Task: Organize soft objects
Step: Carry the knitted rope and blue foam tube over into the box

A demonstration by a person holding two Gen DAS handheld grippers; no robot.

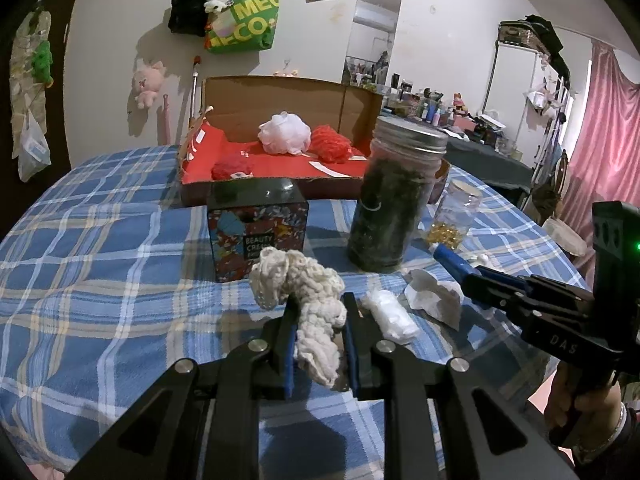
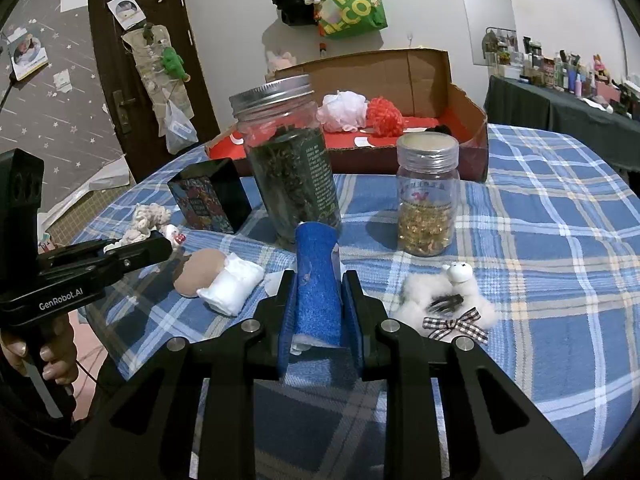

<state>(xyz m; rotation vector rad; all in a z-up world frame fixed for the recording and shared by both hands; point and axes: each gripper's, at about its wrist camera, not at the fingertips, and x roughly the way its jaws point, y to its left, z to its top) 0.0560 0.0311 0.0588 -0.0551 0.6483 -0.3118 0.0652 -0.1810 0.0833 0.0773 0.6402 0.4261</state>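
left gripper [image 1: 318, 316]: clamped on cream yarn [image 1: 308, 300]
right gripper [image 2: 318, 304]: clamped on blue sponge [image 2: 316, 280]
step: both loaded, carry phase
next: prob lift past jars [image 2: 286, 160] into far box [image 2: 468, 112]

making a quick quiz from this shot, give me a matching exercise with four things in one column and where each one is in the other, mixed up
Things:
1. cream knitted piece
2. blue sponge roll
3. white mesh pouf
4. fluffy white sheep clip

Places:
A. inside the cardboard box
B. lying on the plaid cloth near the jar of gold capsules
C. between the jaws of the left gripper
D. between the jaws of the right gripper

Pairs: 1-C, 2-D, 3-A, 4-B
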